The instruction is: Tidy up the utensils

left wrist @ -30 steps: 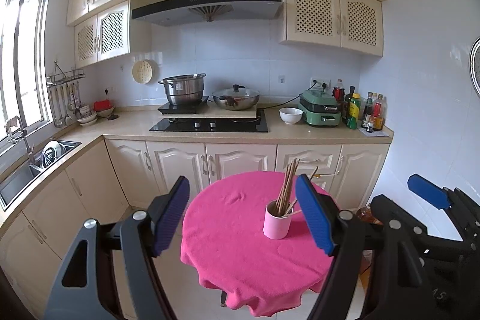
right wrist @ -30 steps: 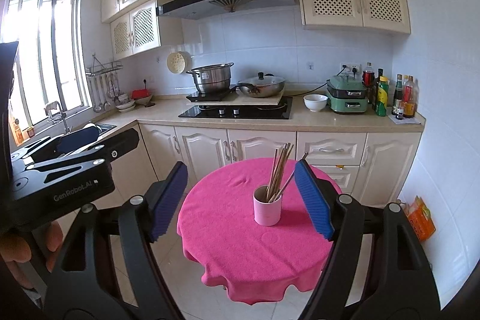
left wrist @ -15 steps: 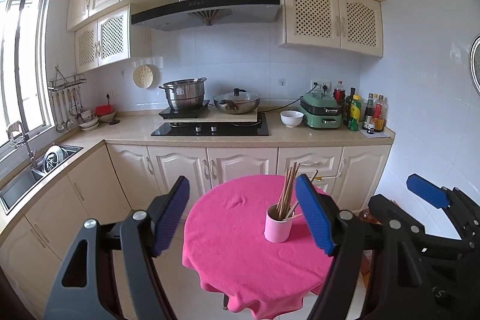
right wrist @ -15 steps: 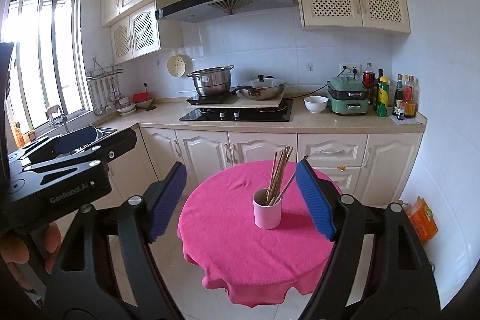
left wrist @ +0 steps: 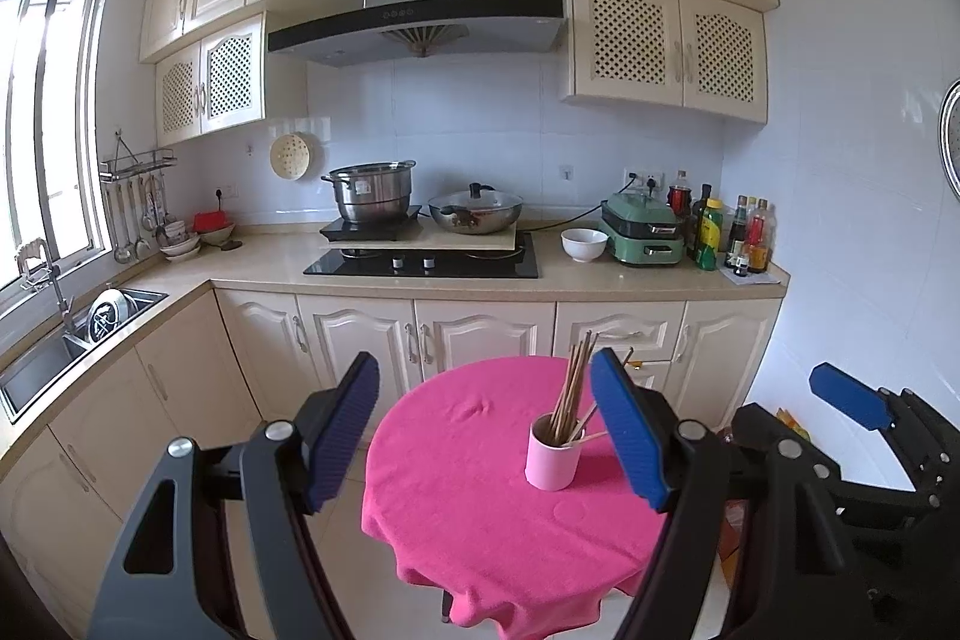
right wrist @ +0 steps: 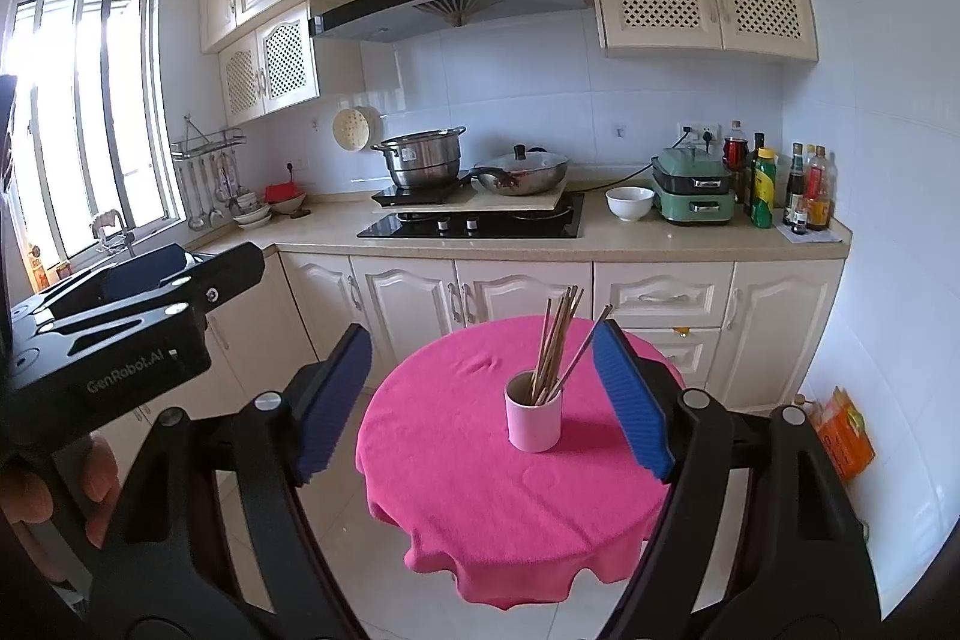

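Chopsticks (right wrist: 555, 346) stand gathered in the pink cup (right wrist: 533, 419) on the table (right wrist: 480, 490); both claws, left (left wrist: 485, 433) and right (right wrist: 482, 400), hang released, well short of it; this fits either approach or finish.

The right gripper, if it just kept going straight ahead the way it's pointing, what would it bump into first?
Probably the pink cup of chopsticks on the pink-clothed round table. The right gripper is open and empty, with the cup between its fingers in view, though still some way ahead; depth is hard to judge.

A steel pot (left wrist: 371, 192) and lidded wok (left wrist: 475, 211) sit on the stove (left wrist: 420, 265); a white bowl (left wrist: 584, 244) stands beside a green cooker (left wrist: 645, 237).
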{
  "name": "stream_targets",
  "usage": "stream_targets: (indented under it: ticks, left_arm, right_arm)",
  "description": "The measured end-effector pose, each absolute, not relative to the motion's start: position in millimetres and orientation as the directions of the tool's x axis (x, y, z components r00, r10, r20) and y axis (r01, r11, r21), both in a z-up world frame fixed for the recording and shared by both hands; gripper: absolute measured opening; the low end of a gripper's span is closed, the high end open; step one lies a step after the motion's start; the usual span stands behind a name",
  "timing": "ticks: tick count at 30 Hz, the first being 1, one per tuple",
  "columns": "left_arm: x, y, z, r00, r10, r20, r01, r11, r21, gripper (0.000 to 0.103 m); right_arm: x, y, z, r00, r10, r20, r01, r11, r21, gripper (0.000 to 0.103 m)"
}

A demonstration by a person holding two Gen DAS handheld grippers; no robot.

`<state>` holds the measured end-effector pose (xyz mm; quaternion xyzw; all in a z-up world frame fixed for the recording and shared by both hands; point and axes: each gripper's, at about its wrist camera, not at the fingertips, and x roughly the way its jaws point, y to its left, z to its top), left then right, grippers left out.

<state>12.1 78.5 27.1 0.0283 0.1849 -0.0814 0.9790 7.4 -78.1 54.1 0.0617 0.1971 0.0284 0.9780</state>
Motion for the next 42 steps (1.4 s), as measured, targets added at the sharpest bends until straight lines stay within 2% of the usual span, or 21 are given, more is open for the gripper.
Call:
stream_targets:
  ticks: [42]
  left_arm:
    - [22,60,23,0.909,-0.125,-0.397,0.156,0.987,0.048,0.072]
  right_arm:
    - [19,-98,47,0.91,0.097,-0.403,-0.029,0.985,0.171,0.077]
